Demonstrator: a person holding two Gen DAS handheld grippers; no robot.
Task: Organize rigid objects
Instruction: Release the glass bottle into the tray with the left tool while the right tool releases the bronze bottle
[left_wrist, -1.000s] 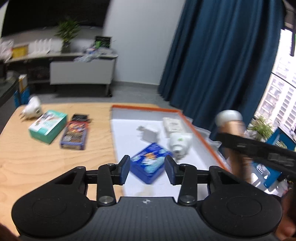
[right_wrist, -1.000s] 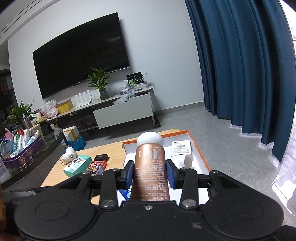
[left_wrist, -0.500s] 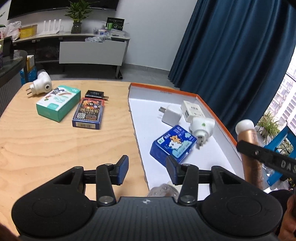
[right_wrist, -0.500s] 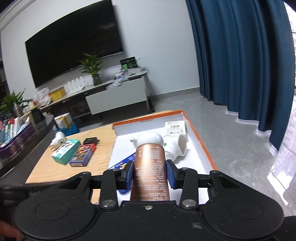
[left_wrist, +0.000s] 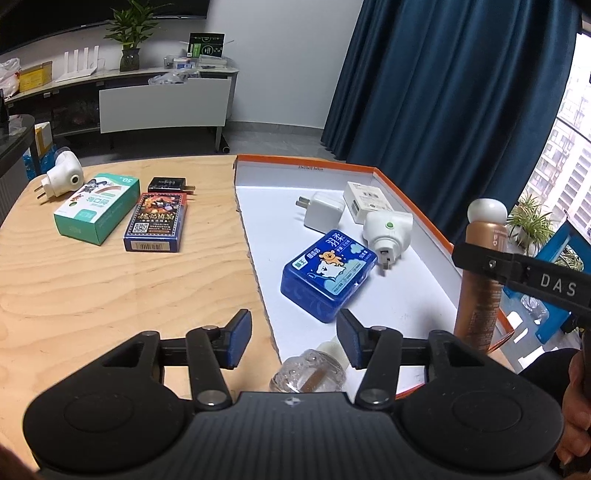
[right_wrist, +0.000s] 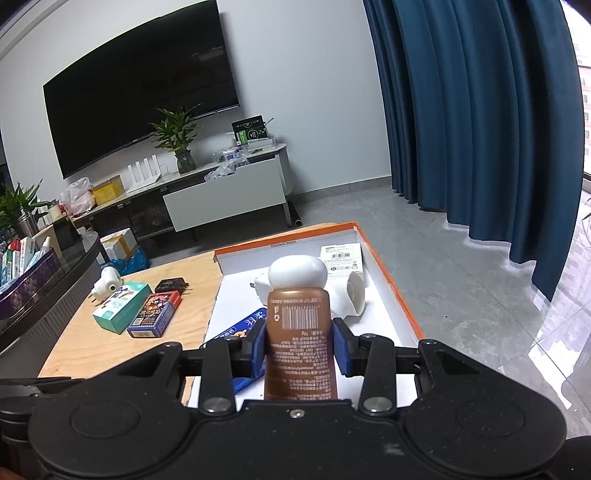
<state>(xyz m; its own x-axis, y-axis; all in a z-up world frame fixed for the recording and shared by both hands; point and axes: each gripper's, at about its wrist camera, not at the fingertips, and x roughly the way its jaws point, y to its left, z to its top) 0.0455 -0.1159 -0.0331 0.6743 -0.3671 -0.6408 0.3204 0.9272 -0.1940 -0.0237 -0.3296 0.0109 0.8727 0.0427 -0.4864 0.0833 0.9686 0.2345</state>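
My right gripper (right_wrist: 300, 349) is shut on a bronze tube with a white cap (right_wrist: 298, 325), held upright over the near right part of the orange-rimmed white tray (right_wrist: 391, 291); the tube also shows in the left wrist view (left_wrist: 480, 273). My left gripper (left_wrist: 291, 341) is open and empty above the tray's near left edge (left_wrist: 258, 266). In the tray lie a blue tin (left_wrist: 328, 275), a white plug-in device (left_wrist: 388, 230), a white charger (left_wrist: 321, 216), a white box (left_wrist: 365, 201) and a clear glass bottle (left_wrist: 308, 373) just below my left fingers.
On the wooden table (left_wrist: 92, 288) left of the tray lie a teal box (left_wrist: 96, 214), a dark card box (left_wrist: 157, 223), a black charger (left_wrist: 168, 183) and a white plug-in device (left_wrist: 61, 179). A TV stand and blue curtains stand behind.
My left gripper has pulled back and up from the blue tin, which lies in the tray. My right gripper has carried the tube forward over the tray.
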